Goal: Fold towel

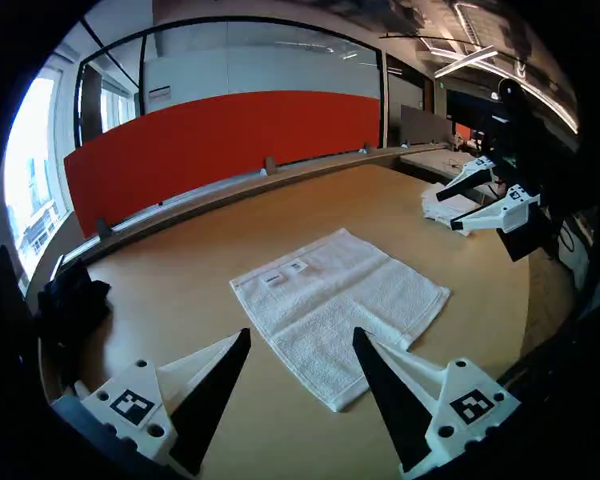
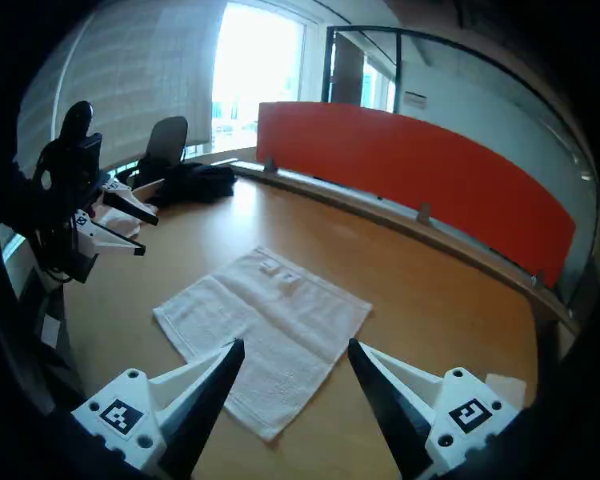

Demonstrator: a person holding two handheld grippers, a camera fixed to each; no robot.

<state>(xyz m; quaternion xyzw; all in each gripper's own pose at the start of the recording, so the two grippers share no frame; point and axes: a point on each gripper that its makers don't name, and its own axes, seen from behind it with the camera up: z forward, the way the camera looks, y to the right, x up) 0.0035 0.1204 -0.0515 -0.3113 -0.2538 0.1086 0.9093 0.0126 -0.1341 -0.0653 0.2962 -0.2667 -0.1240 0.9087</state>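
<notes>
Item 1: white towel [image 1: 340, 308], spread flat mid-table [image 1: 180, 280], 2 small tags near its 11 o'clock edge; no fold in progress. Item 2: left gripper [image 1: 300, 336], at 6 o'clock of the left gripper view, fingers parted wide, grasping nothing, aimed at the towel's near corner, likely lining up a pinch. Item 3: right gripper [image 2: 294, 344], likewise spread and empty, facing the opposite corner; in the left gripper view it hangs at 2 o'clock, off the cloth. Item 4: folded white cloths [image 1: 438, 206] beyond it, probably set aside as finished. Item 5: red partition [image 1: 220, 152], 12 o'clock.
</notes>
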